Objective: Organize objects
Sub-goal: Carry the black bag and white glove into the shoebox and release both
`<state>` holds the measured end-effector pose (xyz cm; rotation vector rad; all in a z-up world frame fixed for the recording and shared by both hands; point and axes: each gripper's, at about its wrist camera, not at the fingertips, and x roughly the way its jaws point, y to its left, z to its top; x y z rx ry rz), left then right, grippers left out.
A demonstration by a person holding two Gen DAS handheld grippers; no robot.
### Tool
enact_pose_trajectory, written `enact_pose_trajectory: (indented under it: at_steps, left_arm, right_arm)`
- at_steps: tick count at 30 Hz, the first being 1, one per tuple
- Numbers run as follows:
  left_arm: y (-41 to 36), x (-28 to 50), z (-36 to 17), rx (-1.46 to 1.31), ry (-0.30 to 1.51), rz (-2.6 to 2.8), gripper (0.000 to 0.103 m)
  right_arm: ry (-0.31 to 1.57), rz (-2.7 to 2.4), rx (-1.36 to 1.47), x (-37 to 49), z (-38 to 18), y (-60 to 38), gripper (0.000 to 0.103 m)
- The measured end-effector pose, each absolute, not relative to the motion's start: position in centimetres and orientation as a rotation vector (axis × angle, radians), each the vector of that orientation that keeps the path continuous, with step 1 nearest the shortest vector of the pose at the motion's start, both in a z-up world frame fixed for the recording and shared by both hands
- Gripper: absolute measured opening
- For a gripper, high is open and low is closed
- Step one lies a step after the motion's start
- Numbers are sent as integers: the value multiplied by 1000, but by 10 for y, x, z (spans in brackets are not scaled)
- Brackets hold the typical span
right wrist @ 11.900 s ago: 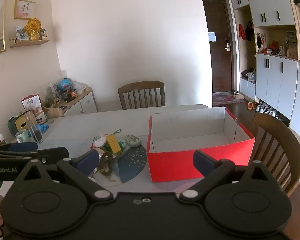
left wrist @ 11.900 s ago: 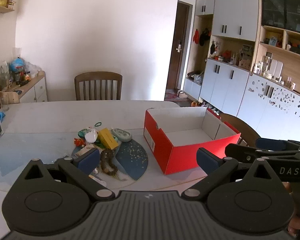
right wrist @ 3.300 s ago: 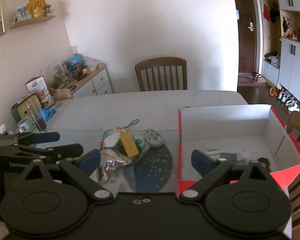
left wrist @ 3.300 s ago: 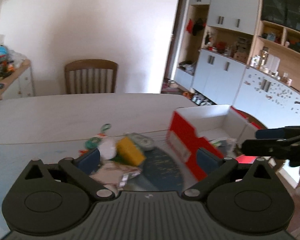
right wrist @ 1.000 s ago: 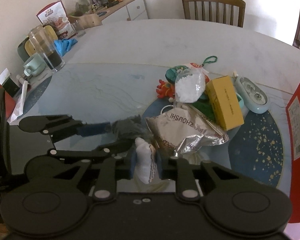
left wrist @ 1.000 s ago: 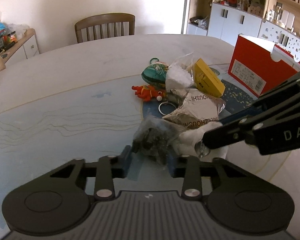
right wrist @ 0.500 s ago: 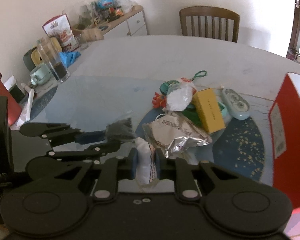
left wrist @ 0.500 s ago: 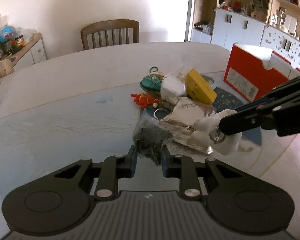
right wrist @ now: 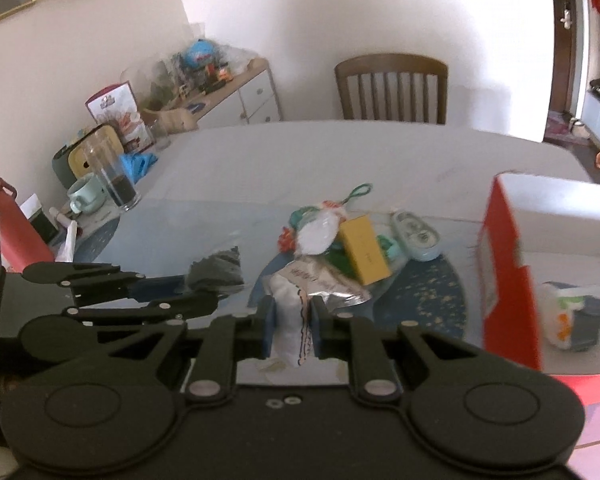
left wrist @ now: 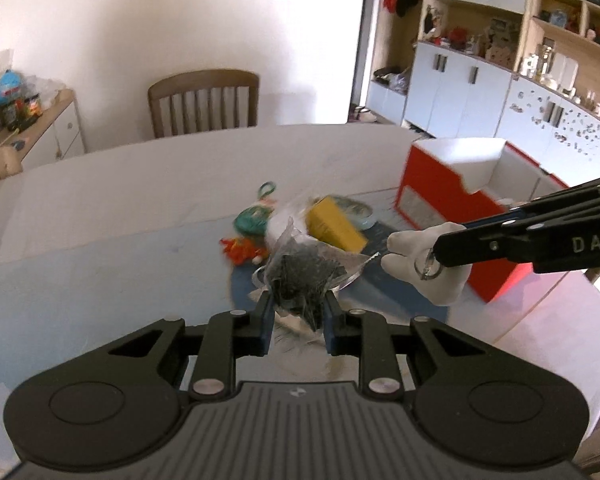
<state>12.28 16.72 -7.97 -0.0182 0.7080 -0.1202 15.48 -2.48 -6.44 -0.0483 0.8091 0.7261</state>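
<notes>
Both loads have risen off the tabletop [left wrist: 100, 208] since half a second ago: your left hand-held gripper [left wrist: 298, 320] clamps the clear bag of dark bits [left wrist: 300, 276], your right hand-held gripper [right wrist: 292, 330] the white plush keychain [right wrist: 290, 312]; next, probably carry them rightward and release above the red box [left wrist: 440, 200].
</notes>
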Motion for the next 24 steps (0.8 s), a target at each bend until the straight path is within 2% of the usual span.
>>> enact_pose_trajectory:
  at_steps: [13, 24]
  left_arm:
    - [89, 139, -43, 22, 668, -240, 24]
    - [16, 164, -43, 58, 678, -303, 24]
  right_arm:
    - [753, 617, 17, 164, -46, -111, 16]
    - [731, 536, 68, 190, -45, -183, 17]
